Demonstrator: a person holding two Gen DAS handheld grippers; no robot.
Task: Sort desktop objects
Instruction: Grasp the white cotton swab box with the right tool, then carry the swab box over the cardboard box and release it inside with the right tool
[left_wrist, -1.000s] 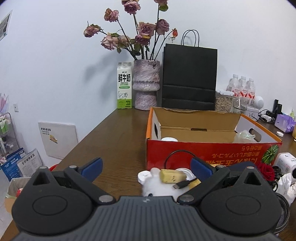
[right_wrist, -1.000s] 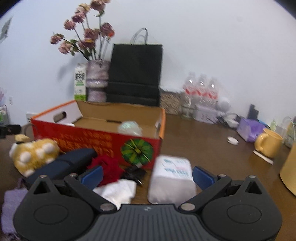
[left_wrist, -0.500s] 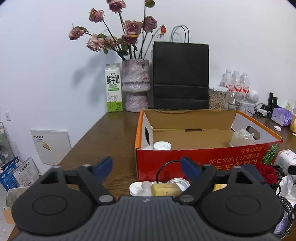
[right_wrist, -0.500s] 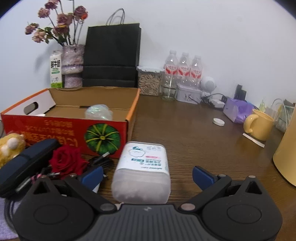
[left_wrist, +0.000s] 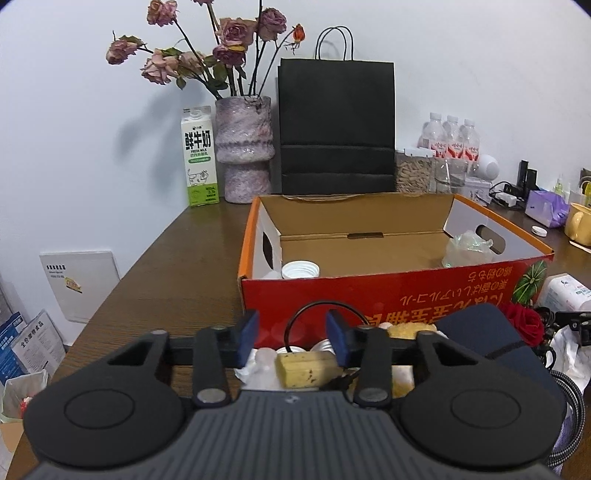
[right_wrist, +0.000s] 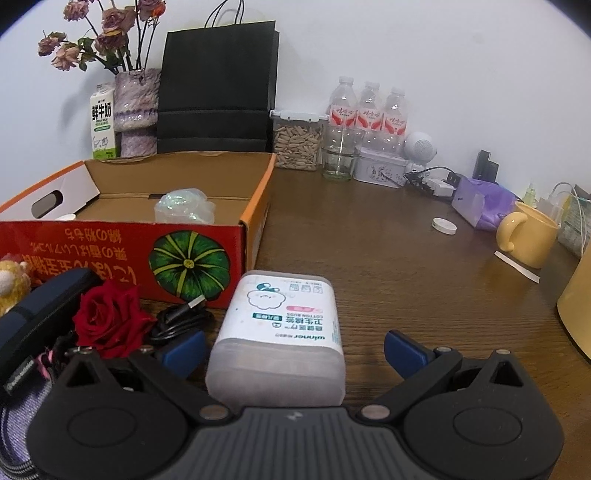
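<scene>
Since a second ago we are bringing both grippers nearer. The left gripper (left_wrist: 293, 336) is closing, not yet gripping, around a small yellow block (left_wrist: 301, 373) that looks light and stiff. The right gripper (right_wrist: 291, 349) is straddling, wide open, the cotton-bud box (right_wrist: 280, 332) near the red carton (right_wrist: 122, 254); we would grip its smooth flat sides.

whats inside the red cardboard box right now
Inside the red cardboard box: a white ribbed lid at its near left corner and a crumpled clear plastic wrap toward the right end. The near wall hides the floor just behind it.

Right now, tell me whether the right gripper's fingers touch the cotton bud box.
Apart. The right wrist view shows wood between each of the fingers and the cotton bud box.
</scene>
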